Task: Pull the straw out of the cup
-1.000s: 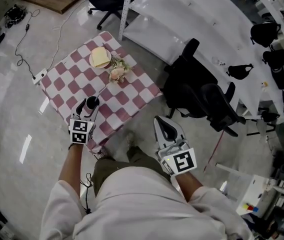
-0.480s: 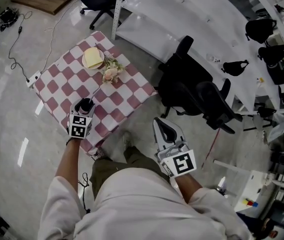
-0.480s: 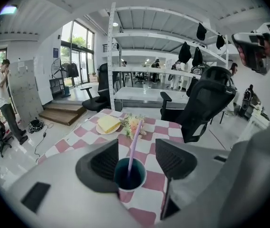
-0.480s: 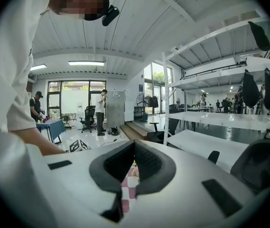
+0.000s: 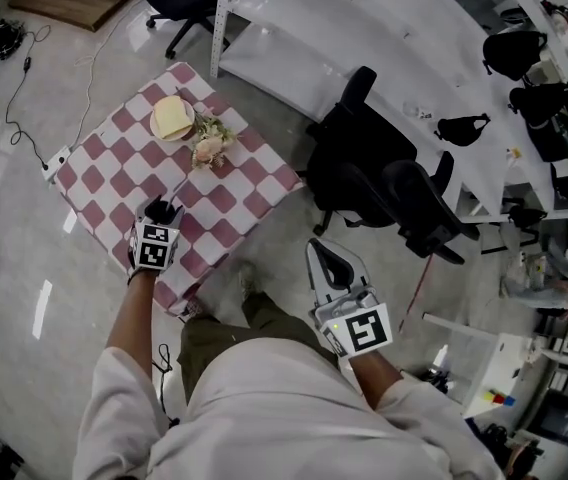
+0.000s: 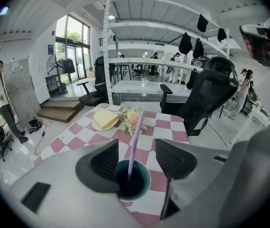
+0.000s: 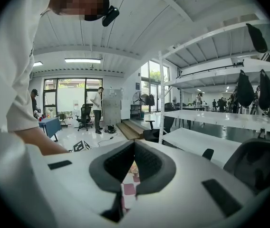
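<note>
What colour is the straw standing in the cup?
The straw is light purple, in a dark teal cup; it shows best in the left gripper view.

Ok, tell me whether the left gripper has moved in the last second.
Yes. The left gripper has moved forward over the checkered table, toward the plate; its open jaws now flank the cup.

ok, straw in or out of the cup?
In. The purple straw stands in the dark teal cup, leaning over its rim, between the open jaws of the left gripper, which are not closed on it.
</note>
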`<action>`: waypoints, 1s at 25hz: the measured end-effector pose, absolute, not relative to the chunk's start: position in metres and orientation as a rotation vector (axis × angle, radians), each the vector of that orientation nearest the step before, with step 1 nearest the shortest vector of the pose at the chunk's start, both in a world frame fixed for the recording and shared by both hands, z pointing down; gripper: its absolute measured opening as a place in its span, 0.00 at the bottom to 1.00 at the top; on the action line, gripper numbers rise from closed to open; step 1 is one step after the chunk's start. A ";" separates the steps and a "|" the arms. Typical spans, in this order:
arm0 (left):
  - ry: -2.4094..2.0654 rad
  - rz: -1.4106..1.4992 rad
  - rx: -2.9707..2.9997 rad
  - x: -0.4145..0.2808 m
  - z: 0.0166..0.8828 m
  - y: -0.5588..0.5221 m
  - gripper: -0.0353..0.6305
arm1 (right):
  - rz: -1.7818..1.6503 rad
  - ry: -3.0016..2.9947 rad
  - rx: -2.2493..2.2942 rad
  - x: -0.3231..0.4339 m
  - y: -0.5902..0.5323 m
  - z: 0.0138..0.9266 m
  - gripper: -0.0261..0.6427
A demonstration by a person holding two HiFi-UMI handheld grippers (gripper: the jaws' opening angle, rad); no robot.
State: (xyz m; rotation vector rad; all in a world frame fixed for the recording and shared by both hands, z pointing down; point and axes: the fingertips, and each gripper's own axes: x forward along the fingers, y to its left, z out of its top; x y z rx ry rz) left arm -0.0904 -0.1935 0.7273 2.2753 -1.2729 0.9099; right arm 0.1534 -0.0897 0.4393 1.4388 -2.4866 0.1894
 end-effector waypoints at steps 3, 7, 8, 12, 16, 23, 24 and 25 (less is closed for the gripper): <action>-1.256 0.937 2.261 -0.089 0.735 -0.196 0.41 | 0.194 -2.480 1.446 0.158 -0.092 0.441 0.04; -1.250 0.954 2.240 -0.089 0.742 -0.198 0.41 | 0.202 -2.472 1.449 0.162 -0.093 0.443 0.04; -1.249 0.959 2.237 -0.089 0.742 -0.198 0.41 | 0.203 -2.469 1.450 0.163 -0.094 0.443 0.04; -1.244 0.973 2.231 -0.089 0.748 -0.201 0.41 | 0.207 -2.466 1.451 0.165 -0.096 0.446 0.04; -1.226 1.004 2.229 -0.087 0.754 -0.202 0.41 | 0.211 -2.459 1.448 0.167 -0.098 0.448 0.04; -1.230 1.040 2.218 -0.088 0.756 -0.206 0.38 | 0.213 -2.457 1.443 0.168 -0.101 0.448 0.04; -1.237 1.043 2.218 -0.088 0.755 -0.207 0.36 | 0.213 -2.457 1.442 0.168 -0.102 0.448 0.04; -1.244 1.046 2.217 -0.089 0.755 -0.208 0.33 | 0.214 -2.457 1.441 0.168 -0.103 0.448 0.04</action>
